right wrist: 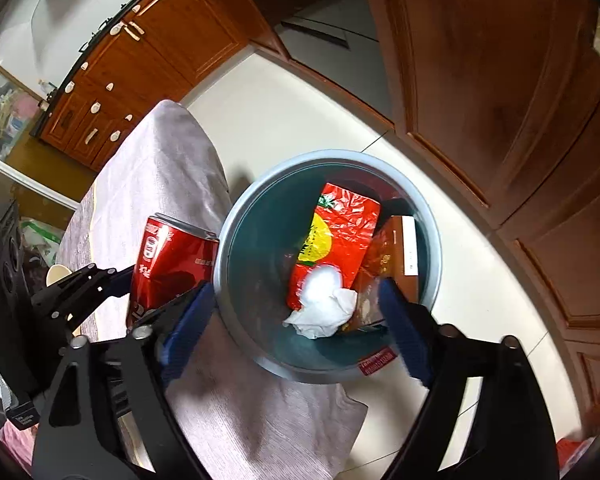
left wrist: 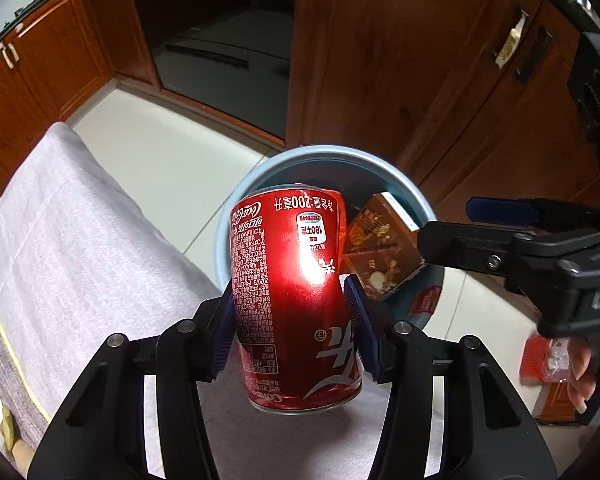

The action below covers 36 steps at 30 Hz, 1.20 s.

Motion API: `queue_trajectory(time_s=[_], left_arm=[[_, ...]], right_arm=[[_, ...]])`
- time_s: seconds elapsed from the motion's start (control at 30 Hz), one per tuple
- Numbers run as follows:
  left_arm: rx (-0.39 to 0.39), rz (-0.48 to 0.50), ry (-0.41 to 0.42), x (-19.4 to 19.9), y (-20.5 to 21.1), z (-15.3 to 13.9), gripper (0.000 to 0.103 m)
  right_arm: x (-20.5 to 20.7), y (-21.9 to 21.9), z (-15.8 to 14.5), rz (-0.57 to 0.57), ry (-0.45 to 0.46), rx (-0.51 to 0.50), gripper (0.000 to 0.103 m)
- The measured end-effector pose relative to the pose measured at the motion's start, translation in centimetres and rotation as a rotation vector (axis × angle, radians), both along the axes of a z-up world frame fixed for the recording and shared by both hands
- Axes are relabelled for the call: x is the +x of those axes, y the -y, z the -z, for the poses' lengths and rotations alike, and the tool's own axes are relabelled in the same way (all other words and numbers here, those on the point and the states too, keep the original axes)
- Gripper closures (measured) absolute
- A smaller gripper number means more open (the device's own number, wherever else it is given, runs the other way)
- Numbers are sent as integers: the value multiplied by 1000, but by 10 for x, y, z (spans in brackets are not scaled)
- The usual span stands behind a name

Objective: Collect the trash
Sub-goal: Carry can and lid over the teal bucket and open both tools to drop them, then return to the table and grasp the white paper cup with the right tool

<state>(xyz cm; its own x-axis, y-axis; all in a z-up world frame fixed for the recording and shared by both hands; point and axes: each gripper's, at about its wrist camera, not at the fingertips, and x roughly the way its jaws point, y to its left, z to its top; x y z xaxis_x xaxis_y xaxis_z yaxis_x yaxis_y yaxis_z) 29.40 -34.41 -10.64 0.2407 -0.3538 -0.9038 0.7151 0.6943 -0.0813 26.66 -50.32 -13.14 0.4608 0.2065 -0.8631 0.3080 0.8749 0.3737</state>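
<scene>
The left gripper (left wrist: 292, 320) clenches one dented red can (left wrist: 290, 288) by its middle, poised at the bin's (right wrist: 236, 216) nine o'clock rim — a drop, I judge, comes next. The right gripper (right wrist: 296, 328) hangs spread and empty above the bin. Inside it: one red wrapper (right wrist: 344, 224), one white tissue (right wrist: 320, 308), one brown carton (right wrist: 396, 256).

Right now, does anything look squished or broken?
Yes. The red soda can, clamped in the left hand-held gripper near the blue bin, is dented: its side buckles inward where the pads press. The trash lying in the bin, like the crumpled tissue, looks normal for trash.
</scene>
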Motion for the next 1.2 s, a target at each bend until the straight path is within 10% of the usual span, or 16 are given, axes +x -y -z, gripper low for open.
queue_trajectory(time_s=[0.23,0.33,1.2], left_arm=[[-31,51,-54,6,10,7,48],[-30,57,-44,7,11,9,31],[-40,-49,-4,-12,-65,-16,28]], right_arm=[[-4,7,-11,45,-2,-34,16],[-5,8,-14,51,-1,-41,16],[-15,-46,-44,1,25,-74,16]])
